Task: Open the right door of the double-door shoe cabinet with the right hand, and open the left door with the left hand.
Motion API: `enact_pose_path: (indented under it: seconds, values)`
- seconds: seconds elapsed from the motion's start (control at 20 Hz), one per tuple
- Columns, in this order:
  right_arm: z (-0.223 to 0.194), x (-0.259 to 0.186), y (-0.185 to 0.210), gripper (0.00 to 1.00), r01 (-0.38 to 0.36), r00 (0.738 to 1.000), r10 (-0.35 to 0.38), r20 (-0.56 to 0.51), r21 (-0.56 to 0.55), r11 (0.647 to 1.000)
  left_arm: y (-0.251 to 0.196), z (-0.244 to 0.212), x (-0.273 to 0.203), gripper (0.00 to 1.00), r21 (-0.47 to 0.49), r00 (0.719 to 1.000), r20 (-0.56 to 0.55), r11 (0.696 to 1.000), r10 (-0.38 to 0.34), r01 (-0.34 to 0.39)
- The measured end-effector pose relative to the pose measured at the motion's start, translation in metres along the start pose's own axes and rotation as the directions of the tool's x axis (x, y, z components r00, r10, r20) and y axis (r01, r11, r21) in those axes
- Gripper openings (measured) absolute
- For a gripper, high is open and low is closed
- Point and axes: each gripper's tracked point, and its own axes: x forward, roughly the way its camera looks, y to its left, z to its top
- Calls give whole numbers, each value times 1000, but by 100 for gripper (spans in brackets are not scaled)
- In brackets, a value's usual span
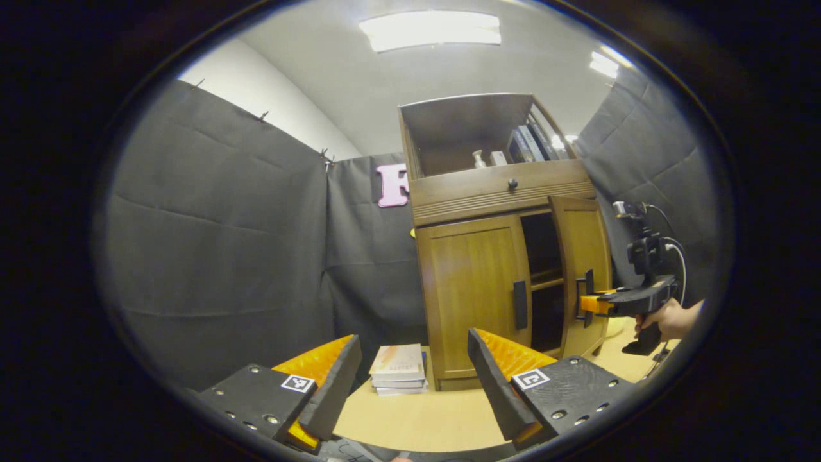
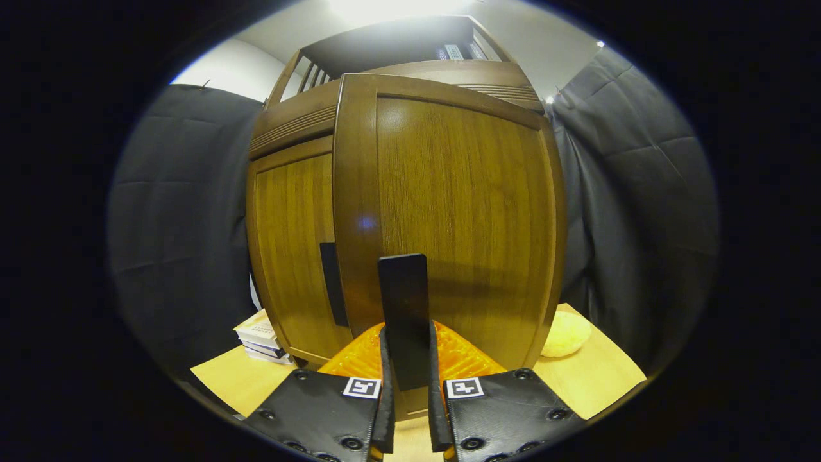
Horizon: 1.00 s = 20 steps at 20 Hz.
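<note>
The wooden shoe cabinet [image 1: 494, 192] stands on the table. Its left door [image 1: 471, 295] is closed, with a black handle [image 1: 520, 305] at its inner edge. The right door [image 1: 580, 263] is swung partly outward, showing dark shelves behind it. A hand holds my right gripper [image 1: 589, 303] at that door's handle. In the right gripper view the right door [image 2: 462, 212] looms close, and my right gripper [image 2: 407, 337] is shut on its black handle [image 2: 403, 289]. My left gripper [image 1: 414, 339] is open, low and well short of the left door, with nothing between its fingers.
A stack of books [image 1: 399, 369] lies on the wooden table [image 1: 417, 417] left of the cabinet's base. A yellow round object [image 2: 566, 333] sits on the table right of the cabinet. Black cloth walls close in behind and on both sides. The cabinet's open top shelf holds books and small items.
</note>
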Motion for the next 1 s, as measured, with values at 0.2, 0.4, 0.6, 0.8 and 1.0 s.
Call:
enact_pose_path:
  seconds: [0.2, 0.4, 0.6, 0.8, 1.0]
  values:
    - [-4, -17, -8, 20, 2, 1000, -2, -4, 5, 1000, -2, 1, 0, 99, -2, 1000, 4, 1000, -17, 17]
    - [-5, -35, -20, 23, 4, 1000, -4, -4, 6, 1000, -5, 1, 0, 99, -5, 999, 5, 999, -40, 40]
    - [-9, -51, -32, 23, 10, 1000, -10, -7, 8, 1000, -10, 5, -5, 99, -9, 996, 18, 996, -84, 85]
    - [-11, -66, -46, 23, 24, 1000, -24, -14, 11, 1000, -14, 5, -6, 99, -7, 991, 24, 991, -133, 134]
    - [-11, -86, -65, 22, 43, 999, -43, -23, 14, 999, -19, 7, -9, 99, -16, 985, 28, 985, -172, 173]
